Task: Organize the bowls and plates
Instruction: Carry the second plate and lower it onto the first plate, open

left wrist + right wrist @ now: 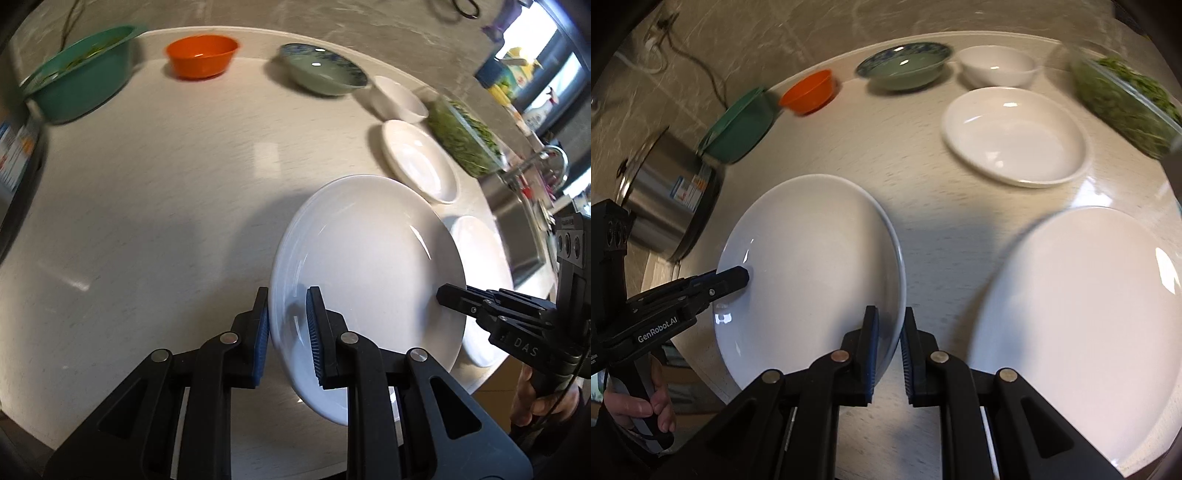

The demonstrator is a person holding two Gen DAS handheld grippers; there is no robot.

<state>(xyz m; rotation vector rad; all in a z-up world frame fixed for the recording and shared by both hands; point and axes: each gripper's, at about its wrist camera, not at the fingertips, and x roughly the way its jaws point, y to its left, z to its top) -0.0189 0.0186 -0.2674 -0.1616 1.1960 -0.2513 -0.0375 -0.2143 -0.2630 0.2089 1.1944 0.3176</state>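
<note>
While both grippers' fingers pinch the rim of one round white plate point(365, 273), the plates and bowls sit unstacked beyond it.

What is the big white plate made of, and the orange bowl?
The big white plate, gripped at opposite rims by the left gripper and right gripper, looks like glazed ceramic: smooth, with sharp bright glints. The orange bowl looks like plastic: flat, even colour and thin walls, though blur leaves that uncertain.
</note>
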